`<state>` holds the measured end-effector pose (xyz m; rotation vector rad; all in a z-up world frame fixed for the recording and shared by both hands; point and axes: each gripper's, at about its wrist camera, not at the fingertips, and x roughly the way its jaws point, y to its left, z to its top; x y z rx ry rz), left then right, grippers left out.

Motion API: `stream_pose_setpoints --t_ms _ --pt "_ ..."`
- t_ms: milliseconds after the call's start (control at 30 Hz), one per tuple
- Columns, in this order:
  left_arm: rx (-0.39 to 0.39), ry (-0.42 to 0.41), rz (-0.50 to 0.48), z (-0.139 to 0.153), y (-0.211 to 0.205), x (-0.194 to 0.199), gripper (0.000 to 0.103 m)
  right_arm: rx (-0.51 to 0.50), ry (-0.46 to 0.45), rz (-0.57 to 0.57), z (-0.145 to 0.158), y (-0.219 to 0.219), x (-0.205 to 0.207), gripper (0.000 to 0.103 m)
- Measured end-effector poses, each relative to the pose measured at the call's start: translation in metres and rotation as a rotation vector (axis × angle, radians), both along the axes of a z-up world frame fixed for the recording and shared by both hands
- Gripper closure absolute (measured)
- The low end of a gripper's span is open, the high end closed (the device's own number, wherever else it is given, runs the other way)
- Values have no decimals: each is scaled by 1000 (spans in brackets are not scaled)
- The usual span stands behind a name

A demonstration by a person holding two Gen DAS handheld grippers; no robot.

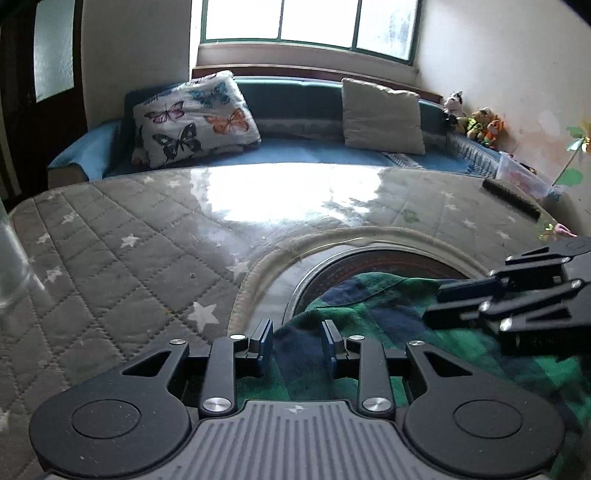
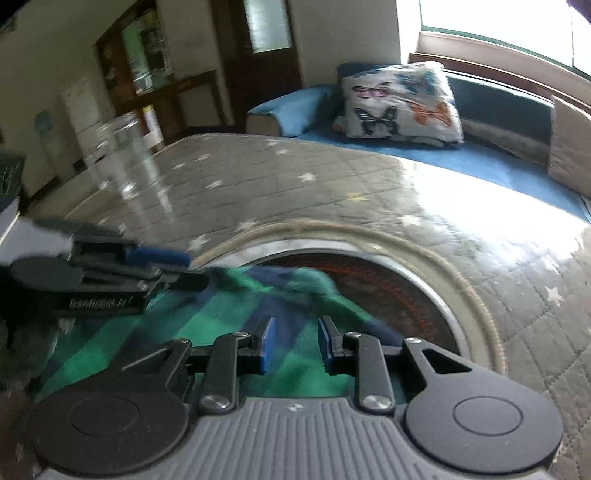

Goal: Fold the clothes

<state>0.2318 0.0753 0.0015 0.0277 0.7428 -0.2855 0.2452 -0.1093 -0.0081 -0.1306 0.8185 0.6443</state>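
At the bottom of the left wrist view the left tongs (image 1: 297,345) stand part-spread with green-and-navy checked cloth (image 1: 388,314) lying between and under the blue pads; whether they pinch a fold or merely hover over it I cannot tell. The same holds in the right wrist view, where the right tongs (image 2: 293,341) sit with a gap between the pads above the same cloth (image 2: 207,317). The garment lies bunched at lower centre of both views, half covering a round metal-rimmed recess with orange rings (image 2: 391,288) set in the quilted, star-printed surface (image 1: 122,266). The chief risk, as I judge it, is a weak or empty grip: if either pair lifts with only loose pile between its pads, the edge would slip out and the fold go crooked. The two tools are close, so they might knock together. Cloth sagging into the recess could snag on its rim. Beyond, glare from the window (image 1: 310,22) washes out the surface's far part, in front of the butterfly pillow (image 1: 192,118).
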Motion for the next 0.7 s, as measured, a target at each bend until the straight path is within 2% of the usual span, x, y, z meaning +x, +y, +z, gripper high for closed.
stream_pose_setpoints --t_ms 67,133,400,700 --pt "9 -11 -5 4 -1 -11 72 -17 -3 32 2 6 -12 76" --pt "19 -15 -11 6 0 -23 72 -34 -10 59 3 12 -24 69" --pt "31 -31 3 4 9 -77 72 -121 -75 149 -5 36 -82 62" --pt "16 -59 54 -6 30 -138 72 -94 -126 217 -4 59 -135 60"
